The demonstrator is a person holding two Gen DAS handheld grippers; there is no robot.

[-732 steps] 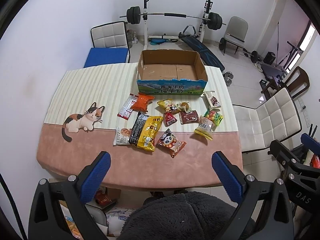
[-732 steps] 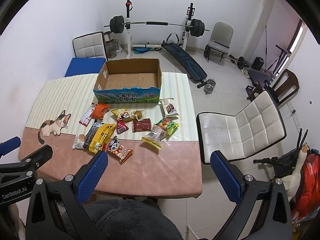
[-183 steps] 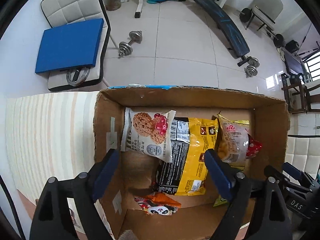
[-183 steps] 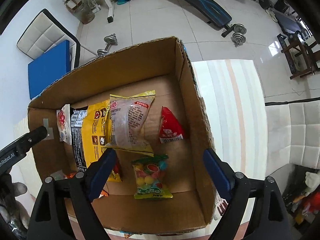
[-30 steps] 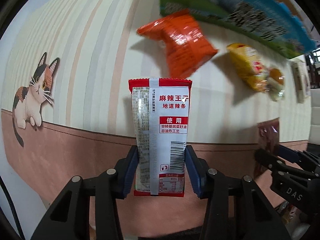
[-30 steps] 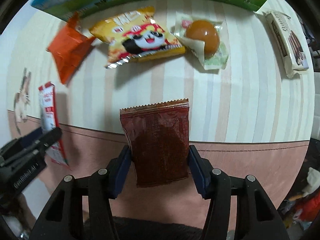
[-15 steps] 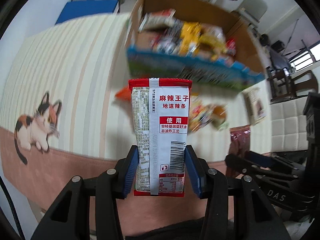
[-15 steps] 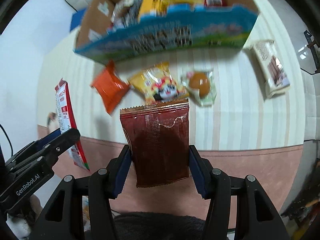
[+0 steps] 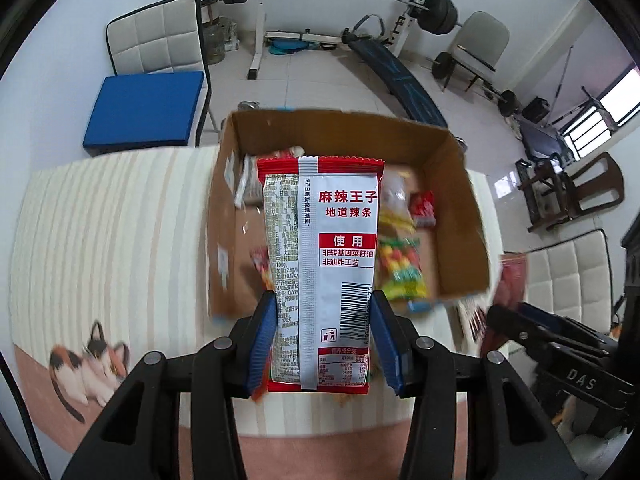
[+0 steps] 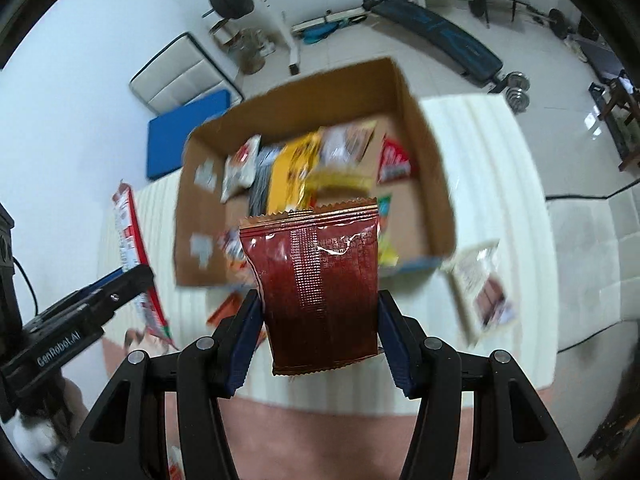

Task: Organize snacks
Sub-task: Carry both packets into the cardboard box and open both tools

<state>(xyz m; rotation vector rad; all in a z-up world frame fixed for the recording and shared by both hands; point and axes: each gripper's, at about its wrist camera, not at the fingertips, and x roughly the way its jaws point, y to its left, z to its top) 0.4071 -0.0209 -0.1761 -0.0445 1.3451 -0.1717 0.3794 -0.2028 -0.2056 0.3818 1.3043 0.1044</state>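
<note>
My left gripper (image 9: 322,344) is shut on a red and white snack packet (image 9: 320,264) and holds it upright above the table, in front of the open cardboard box (image 9: 460,184). My right gripper (image 10: 318,340) is shut on a dark red foil packet (image 10: 316,280), also raised in front of the box (image 10: 432,152). The box holds several snack packs. The left gripper with its packet (image 10: 128,248) shows at the left of the right wrist view. The right gripper's packet (image 9: 512,284) shows at the right of the left wrist view.
A white snack pack (image 10: 480,284) lies on the striped tablecloth right of the box, an orange pack (image 10: 226,308) in front of it. A cat print (image 9: 88,364) marks the cloth's left. Chairs (image 9: 156,44) and a weight bench (image 9: 396,72) stand beyond the table.
Both grippers have risen and tilted up with their packets. The view went from the snacks on the cloth to looking down into the open box.
</note>
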